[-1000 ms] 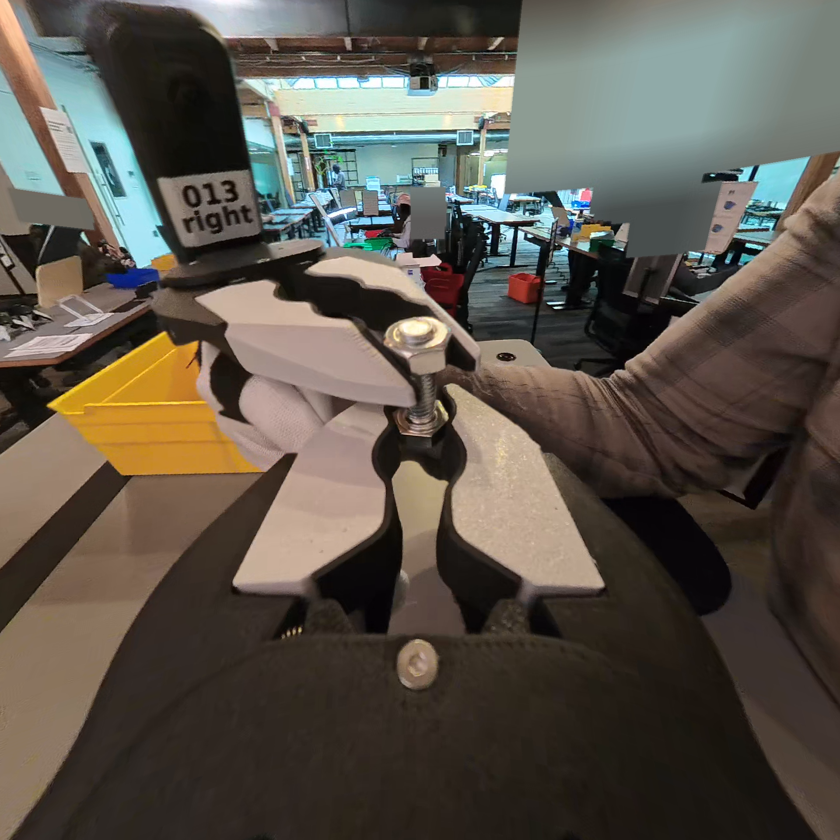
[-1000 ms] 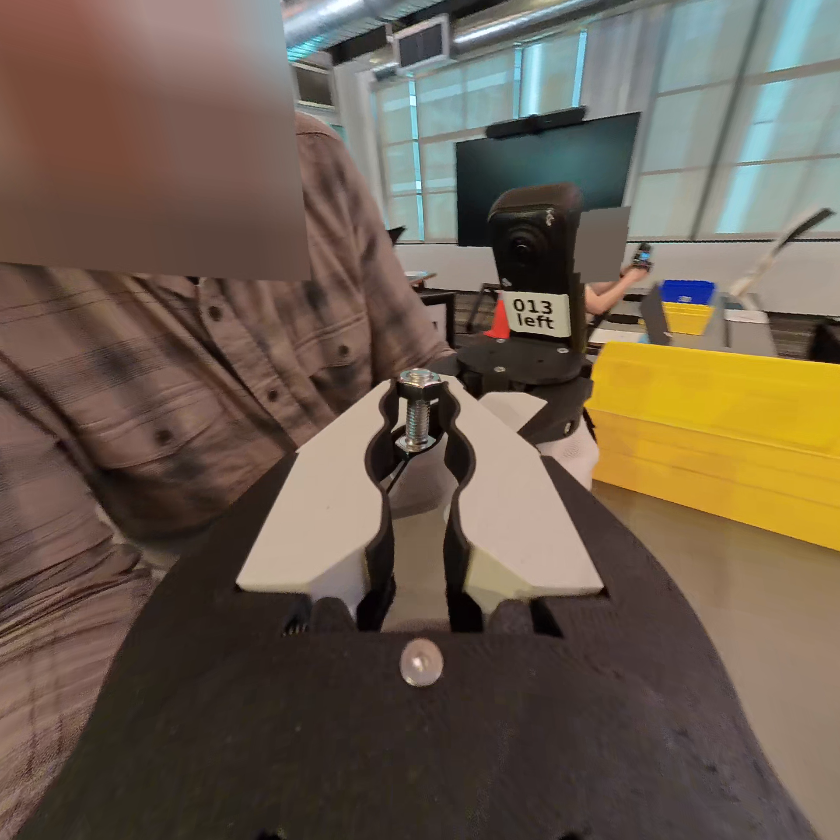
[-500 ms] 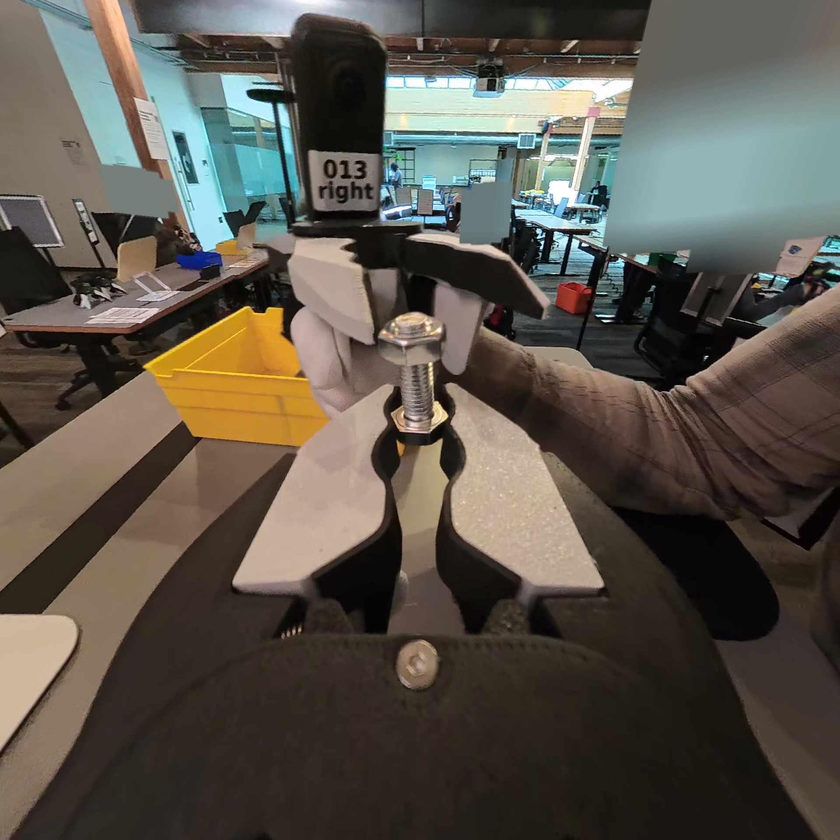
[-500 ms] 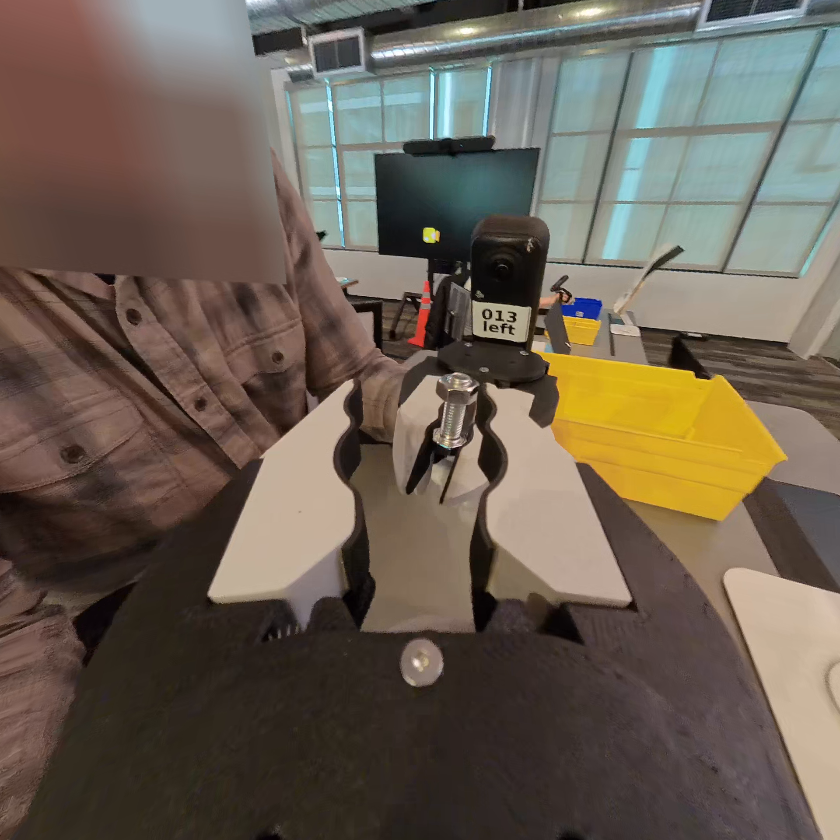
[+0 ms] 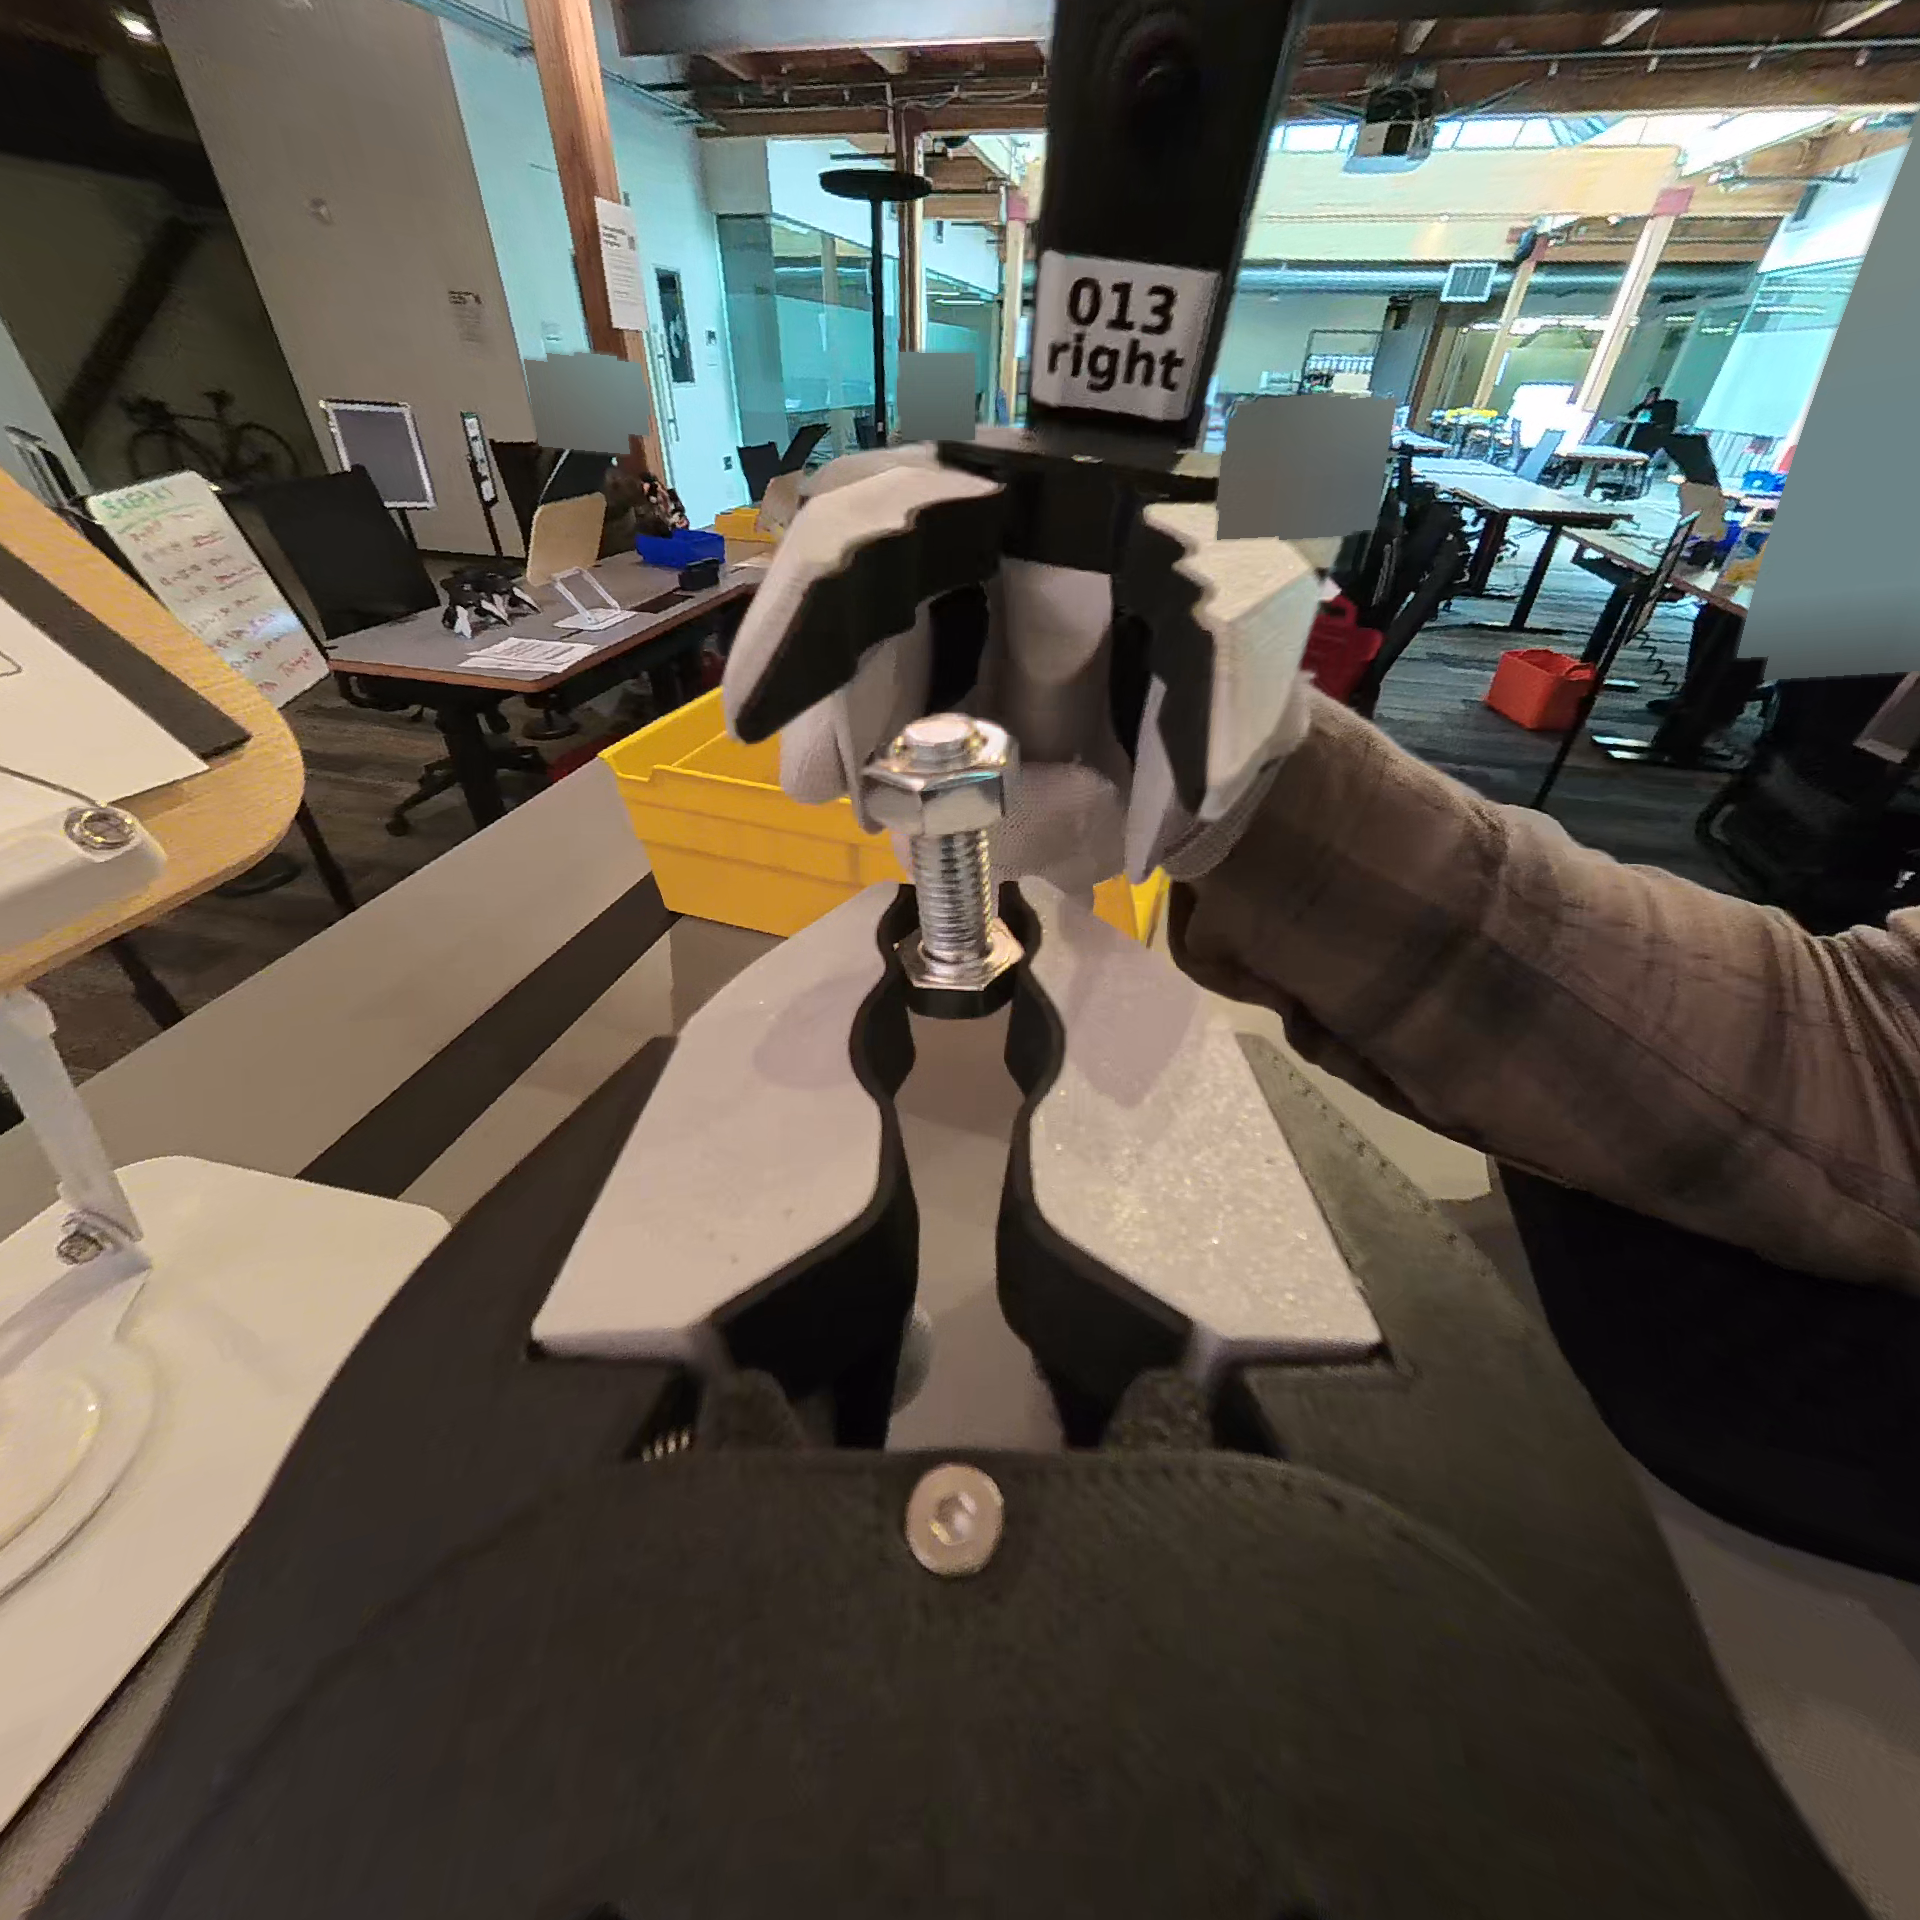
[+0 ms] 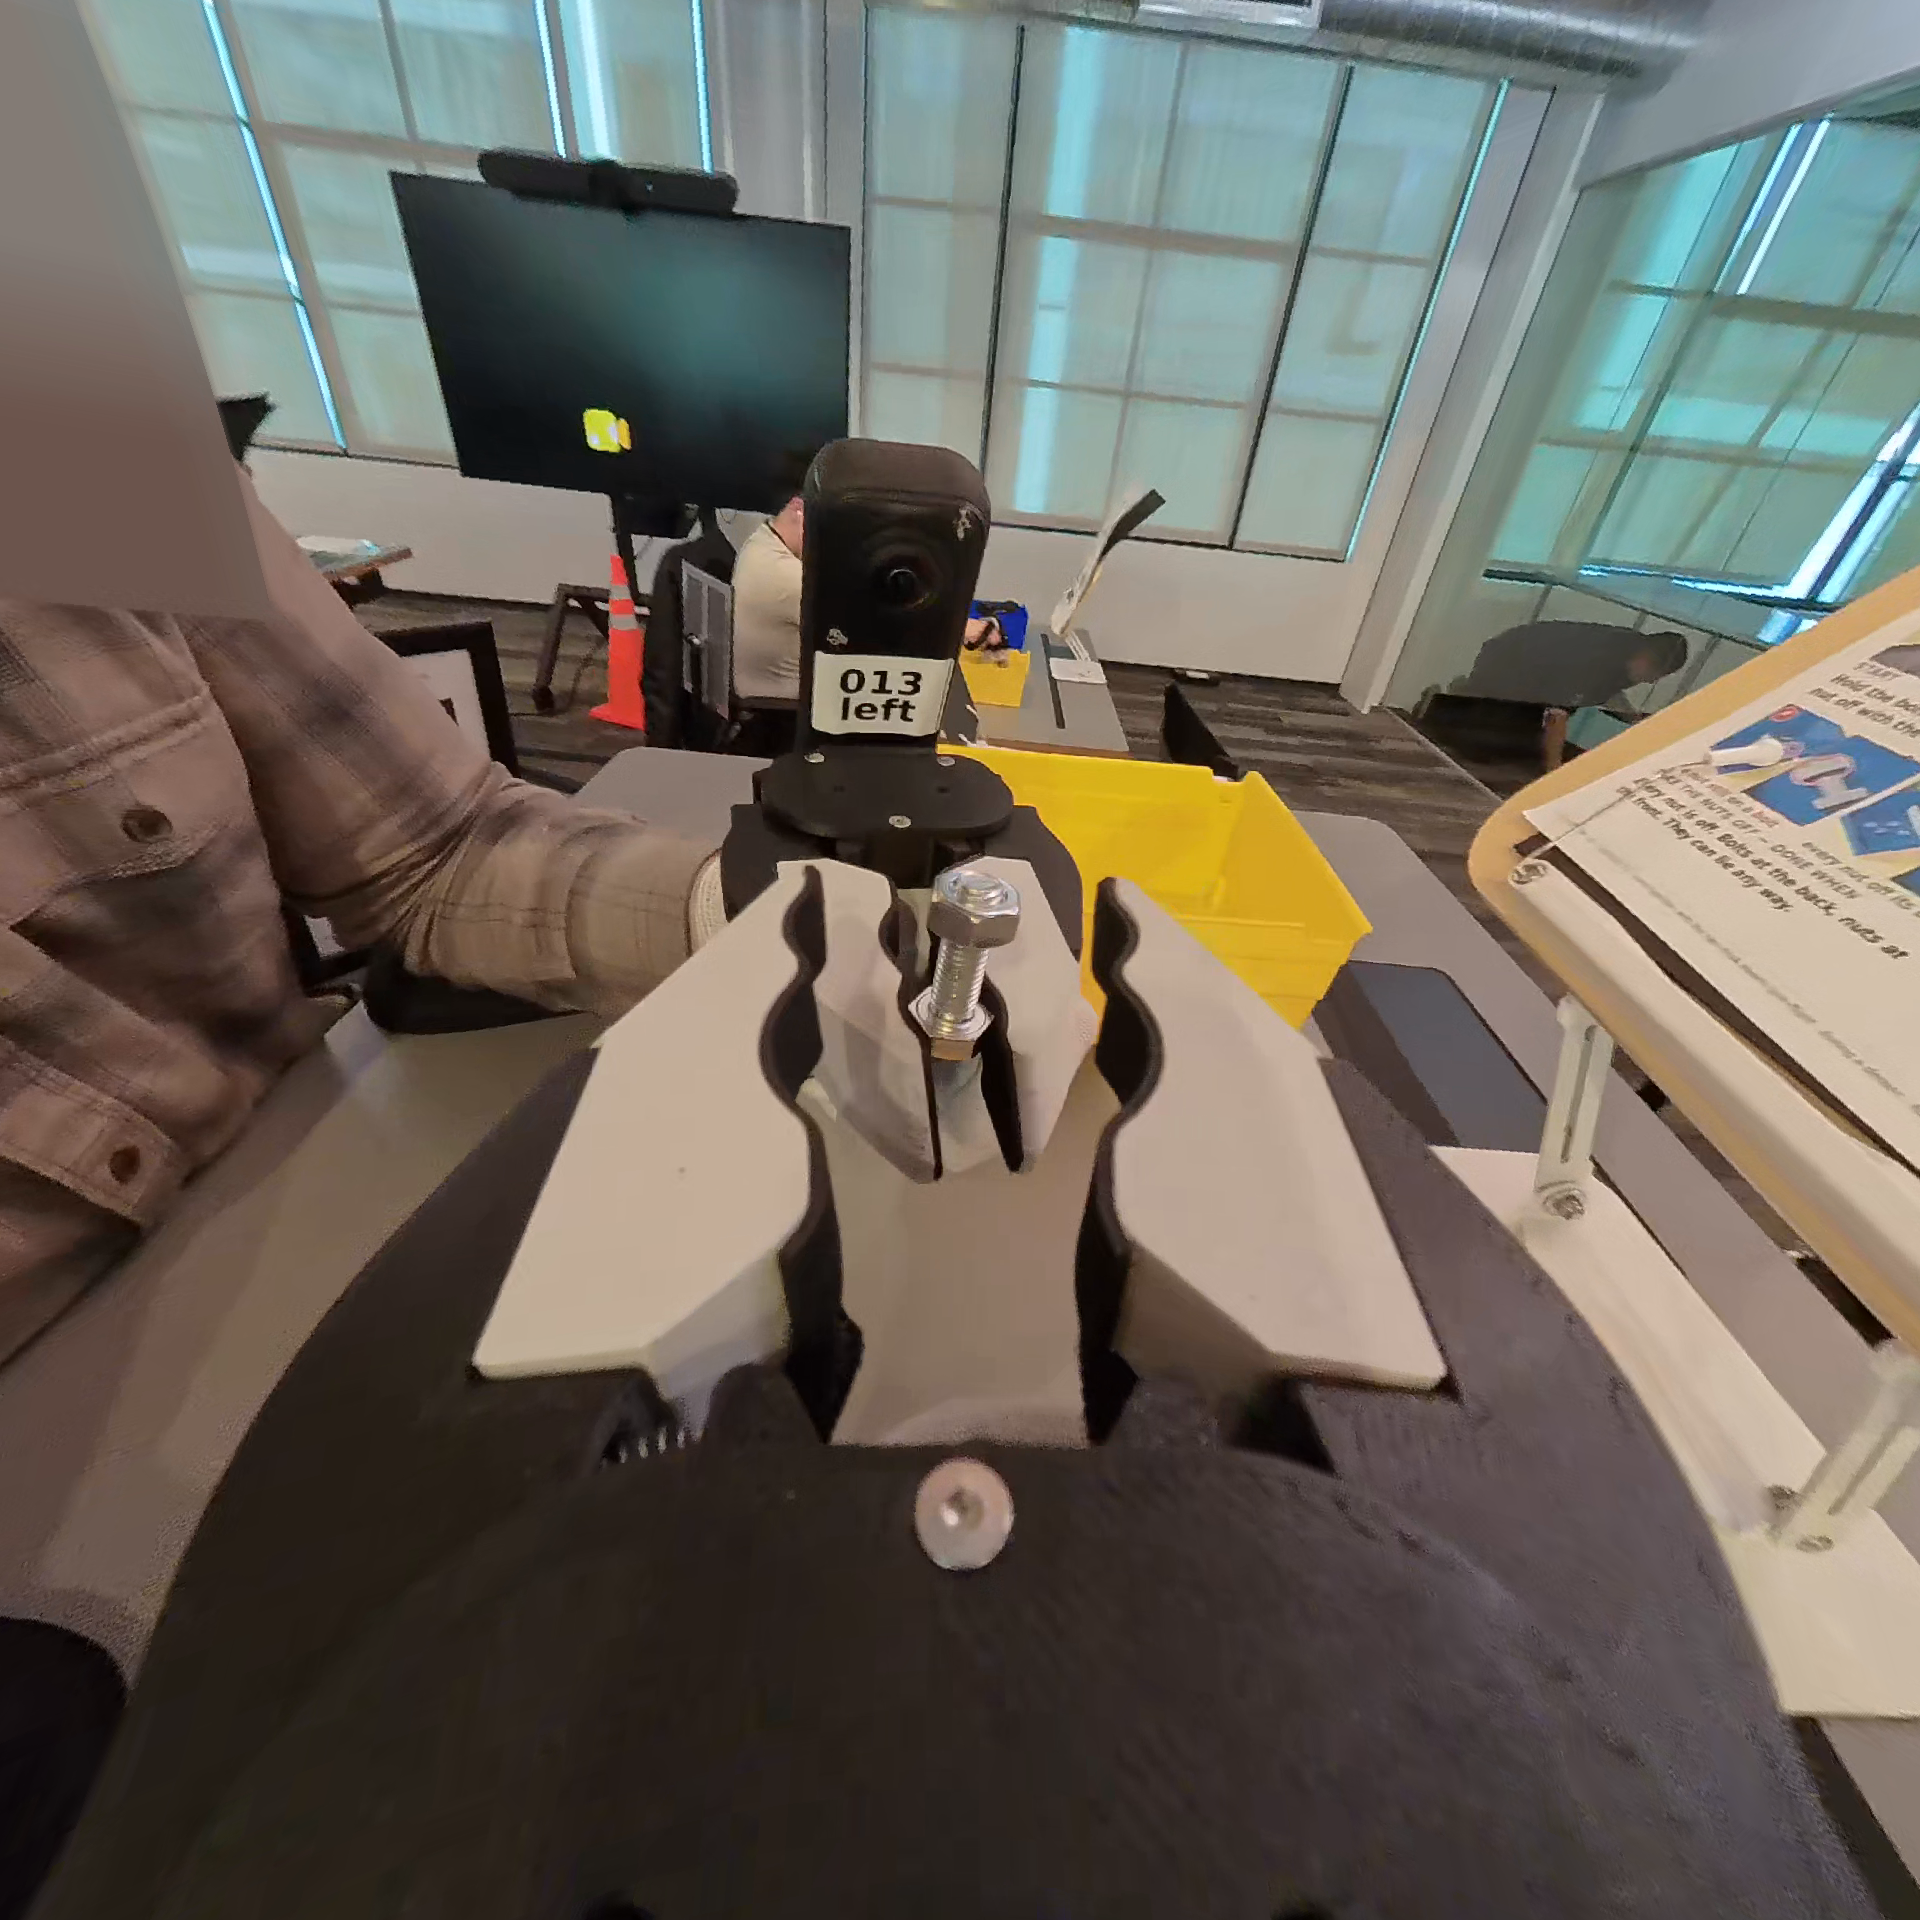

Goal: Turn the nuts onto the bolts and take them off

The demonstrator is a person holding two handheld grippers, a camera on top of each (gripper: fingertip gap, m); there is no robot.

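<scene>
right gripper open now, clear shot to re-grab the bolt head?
Probably yes. The right gripper is open, the bolt head stands exposed between its fingers, and the left gripper clamps only the nut lower down.

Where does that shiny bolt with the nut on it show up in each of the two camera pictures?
Left wrist view: the bolt stands upright at centre, its nut clamped at the tips of the left gripper.
Right wrist view: the bolt is at centre, a little above the middle, beyond the open right gripper.
Shared landmark: the yellow bin behind the bolt in both.
</scene>
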